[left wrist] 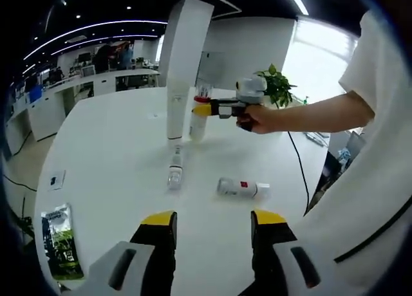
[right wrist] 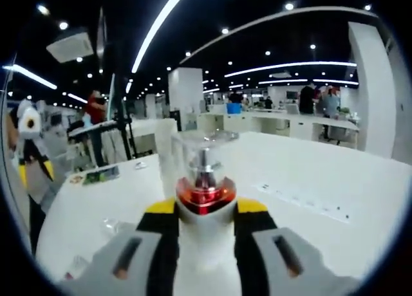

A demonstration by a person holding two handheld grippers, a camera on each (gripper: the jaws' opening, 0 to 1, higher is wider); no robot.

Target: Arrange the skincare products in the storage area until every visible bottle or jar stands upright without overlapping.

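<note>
My right gripper (left wrist: pixel 207 107) (right wrist: pixel 205 213) is shut on a white pump bottle (left wrist: pixel 198 123) (right wrist: pixel 205 192) with a red collar and clear cap. It holds the bottle upright beside a tall white tube (left wrist: pixel 177 112) standing mid-table. A small clear bottle (left wrist: pixel 175 170) lies on its side in front of the tube. A white bottle with a red label (left wrist: pixel 241 188) lies flat to its right. My left gripper (left wrist: pixel 214 226) stands open near the table's front edge, nothing between its jaws; it also shows at the left (right wrist: pixel 29 151).
A green packet (left wrist: pixel 60 242) (right wrist: pixel 100 175) lies at the white table's (left wrist: pixel 109 141) left front, and a small card (left wrist: pixel 56 179) lies beyond it. A potted plant (left wrist: pixel 277 85) stands at the far edge. A person's arm (left wrist: pixel 309 112) reaches in from the right. Desks and people fill the background.
</note>
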